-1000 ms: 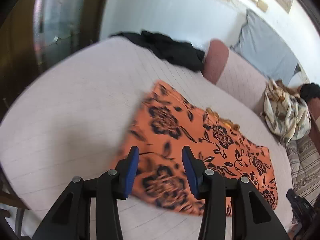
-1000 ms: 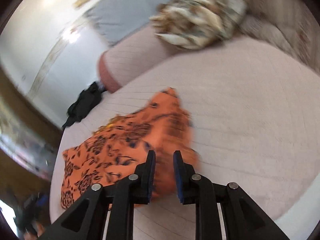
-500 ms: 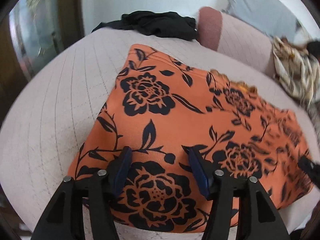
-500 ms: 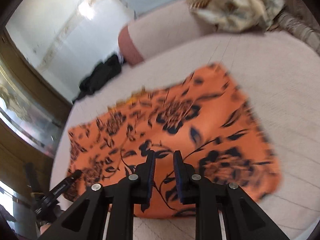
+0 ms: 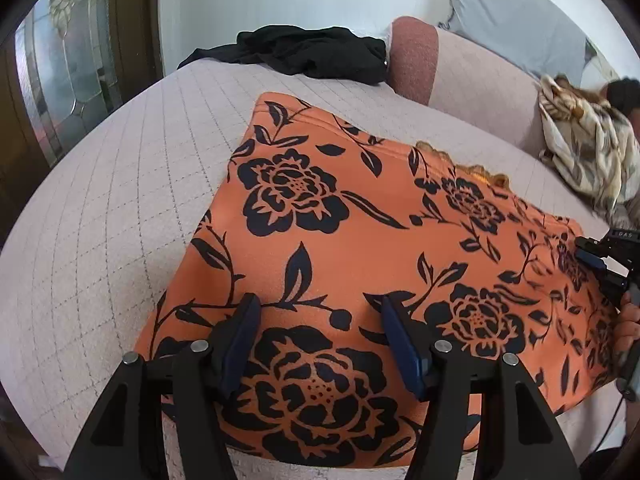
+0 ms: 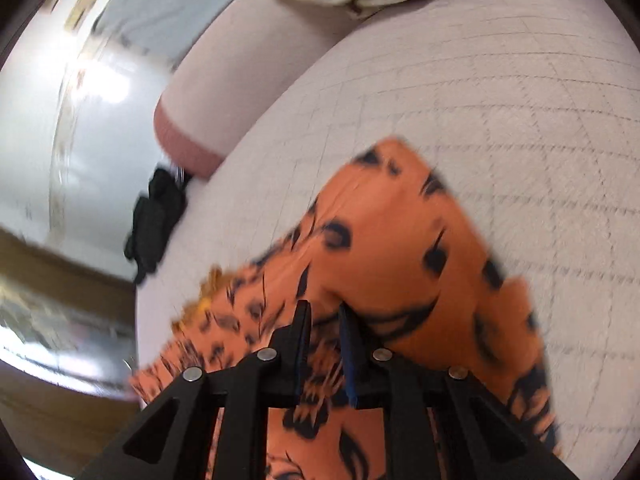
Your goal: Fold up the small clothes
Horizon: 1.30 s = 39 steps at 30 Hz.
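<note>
From the left wrist view, the orange floral garment lay spread flat on the pale quilted bed cover, and the left gripper hung over its near edge with its 2 blue pads well apart and nothing pinched between them; the cloth simply ran underneath, which read as a gripper lined up to take that near hem for a fold. At the right edge of this view the right gripper showed over the cloth's far side, a hand behind it, so each tool seemed to be covering 1 end of the piece. Beyond the garment sat a black heap of clothing, a pink bolster, a grey pillow against the white wall and a crumpled cream patterned cloth, with a glass-paned wooden door at left. In the right wrist view, badly blurred, the right gripper had its jaws closing to a narrow gap with orange fabric bunched at the tips; a raised ridge of cloth there suggested a pinch being taken, though the blur hid whether the pads had actually bitten. The same quilted cover, bolster and black heap sat behind.
</note>
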Each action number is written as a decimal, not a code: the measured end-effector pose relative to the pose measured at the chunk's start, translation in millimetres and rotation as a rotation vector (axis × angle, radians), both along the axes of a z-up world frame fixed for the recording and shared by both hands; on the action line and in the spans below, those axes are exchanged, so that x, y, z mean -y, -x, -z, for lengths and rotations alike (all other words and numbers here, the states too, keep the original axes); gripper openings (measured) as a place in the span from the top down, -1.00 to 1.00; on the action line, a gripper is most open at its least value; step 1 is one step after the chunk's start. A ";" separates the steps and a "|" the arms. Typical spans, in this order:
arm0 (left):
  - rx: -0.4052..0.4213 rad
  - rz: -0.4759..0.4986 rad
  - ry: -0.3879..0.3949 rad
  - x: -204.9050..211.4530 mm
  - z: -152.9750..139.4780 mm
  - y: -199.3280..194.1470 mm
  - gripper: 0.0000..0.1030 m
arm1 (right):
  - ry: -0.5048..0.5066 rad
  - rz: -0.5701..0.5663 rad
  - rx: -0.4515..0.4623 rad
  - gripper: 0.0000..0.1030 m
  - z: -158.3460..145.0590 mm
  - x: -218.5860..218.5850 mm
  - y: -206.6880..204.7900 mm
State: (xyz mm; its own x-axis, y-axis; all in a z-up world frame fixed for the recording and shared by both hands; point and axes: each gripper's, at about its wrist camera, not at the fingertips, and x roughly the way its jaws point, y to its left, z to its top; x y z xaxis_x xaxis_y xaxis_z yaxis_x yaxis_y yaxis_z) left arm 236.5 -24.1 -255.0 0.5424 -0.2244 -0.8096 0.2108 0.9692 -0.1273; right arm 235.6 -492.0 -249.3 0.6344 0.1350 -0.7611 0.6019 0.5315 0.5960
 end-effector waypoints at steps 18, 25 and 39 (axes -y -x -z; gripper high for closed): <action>0.012 -0.114 -0.047 -24.8 -4.2 9.7 -0.32 | 0.135 -0.132 0.100 0.59 -38.2 -23.3 -19.8; -0.023 -0.138 -0.018 -51.7 -6.4 14.4 -0.33 | 0.088 -0.512 0.178 0.59 -61.2 -154.5 -67.0; -0.076 -0.126 0.025 -66.3 -4.5 12.0 -0.40 | -0.009 -0.702 0.003 0.62 12.7 -292.9 -212.8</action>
State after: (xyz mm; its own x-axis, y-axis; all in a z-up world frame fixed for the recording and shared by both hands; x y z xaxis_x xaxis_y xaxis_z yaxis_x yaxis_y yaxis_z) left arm 224.6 42.2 -250.5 0.5051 -0.1792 -0.8442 0.0765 0.9837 -0.1630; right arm 448.4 -199.1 -262.0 0.3969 0.5198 -0.7565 0.1168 0.7889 0.6033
